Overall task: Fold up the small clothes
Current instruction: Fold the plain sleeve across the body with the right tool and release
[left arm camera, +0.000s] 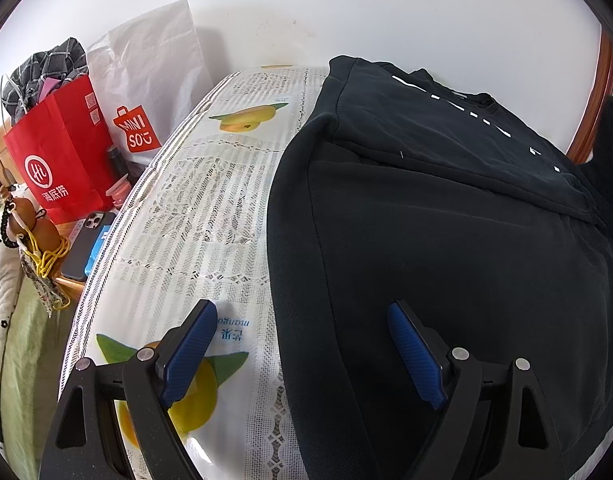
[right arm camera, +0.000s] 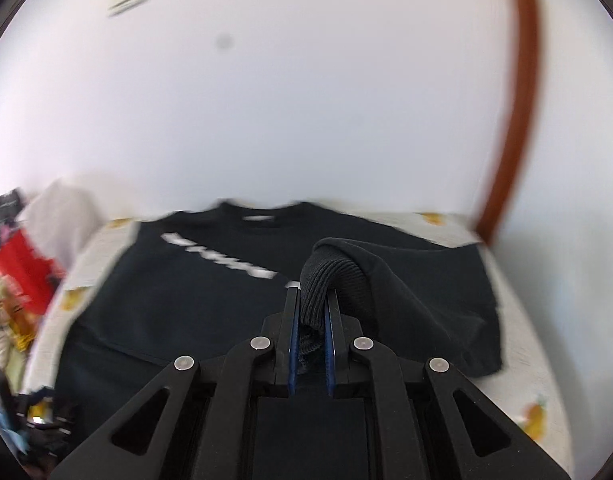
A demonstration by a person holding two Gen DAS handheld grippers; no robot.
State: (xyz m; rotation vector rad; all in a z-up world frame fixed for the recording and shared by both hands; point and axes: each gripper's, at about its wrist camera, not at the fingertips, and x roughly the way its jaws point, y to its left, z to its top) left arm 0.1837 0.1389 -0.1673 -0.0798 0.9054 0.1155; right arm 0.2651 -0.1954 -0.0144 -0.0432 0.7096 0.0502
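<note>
Right wrist view showed the right hand-held gripper [right arm camera: 311, 300] clenched on a black sweatshirt's [right arm camera: 194, 280] ribbed cuff [right arm camera: 330, 276], the garment spread across the tabletop [right arm camera: 522, 320]. Left hand-held gripper [left arm camera: 302, 320] hung released at six o'clock.

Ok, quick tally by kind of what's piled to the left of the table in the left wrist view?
Bags: 2, a red paper bag with a white round logo and a white plastic Miniso bag
Phones: 1, a dark smartphone lying flat
Bottles: 1, a dark bottle
Checked grey cloths: 1, stuffed in the red bag
Total: 5
</note>
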